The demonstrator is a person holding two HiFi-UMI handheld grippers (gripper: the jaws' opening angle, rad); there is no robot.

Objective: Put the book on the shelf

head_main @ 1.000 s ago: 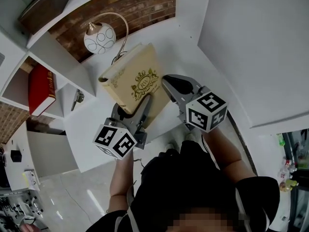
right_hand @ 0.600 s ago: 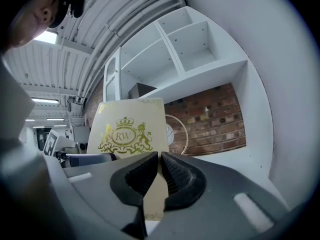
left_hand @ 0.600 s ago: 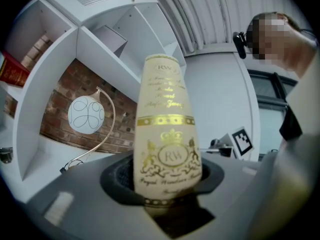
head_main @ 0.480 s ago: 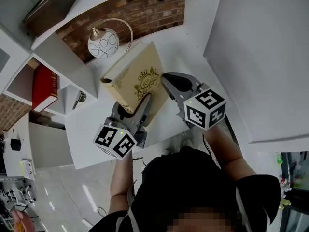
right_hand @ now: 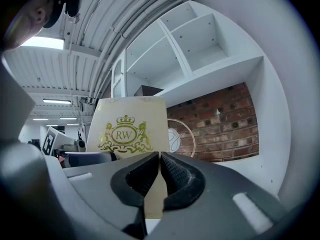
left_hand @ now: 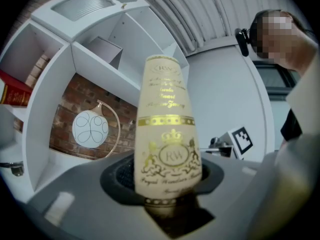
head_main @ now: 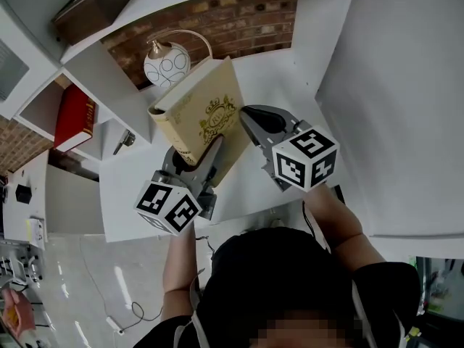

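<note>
The left gripper (left_hand: 167, 179) jaws clamp the book (head_main: 203, 114) at its spine; right gripper (right_hand: 158, 156) jaws pinch its cover.

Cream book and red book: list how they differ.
The cream book is pale with a gold crest; the red book is red. The cream book is clamped by the left gripper on its spine and the right gripper on its edge; the red book sits in a shelf compartment, untouched. Both are thick books.
</note>
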